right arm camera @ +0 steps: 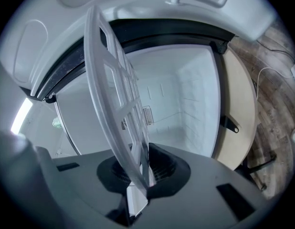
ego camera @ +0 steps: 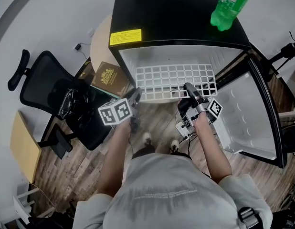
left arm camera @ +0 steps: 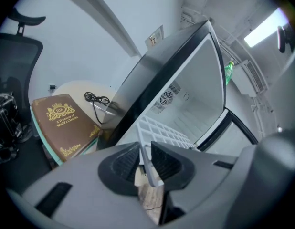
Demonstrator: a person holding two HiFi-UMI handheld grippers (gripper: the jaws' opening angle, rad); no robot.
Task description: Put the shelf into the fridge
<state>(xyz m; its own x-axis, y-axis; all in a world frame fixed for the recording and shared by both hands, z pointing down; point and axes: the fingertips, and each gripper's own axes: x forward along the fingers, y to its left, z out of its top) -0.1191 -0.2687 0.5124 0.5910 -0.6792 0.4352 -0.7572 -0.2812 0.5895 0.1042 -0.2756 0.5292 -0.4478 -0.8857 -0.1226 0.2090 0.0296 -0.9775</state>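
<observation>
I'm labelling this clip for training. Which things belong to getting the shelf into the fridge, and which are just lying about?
In the job: shelf, fridge, left gripper and right gripper, both gripping the shelf.
Lying about: green bottle on the fridge, brown book, office chair, black cable.

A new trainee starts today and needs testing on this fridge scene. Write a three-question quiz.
1. True or false: the fridge door stands open.
2. What stands on top of the fridge? A: green bottle. B: brown book. C: mug.
3. Fill in: the left gripper and right gripper both grip the white ____.
Key: 1 true; 2 A; 3 shelf.
</observation>
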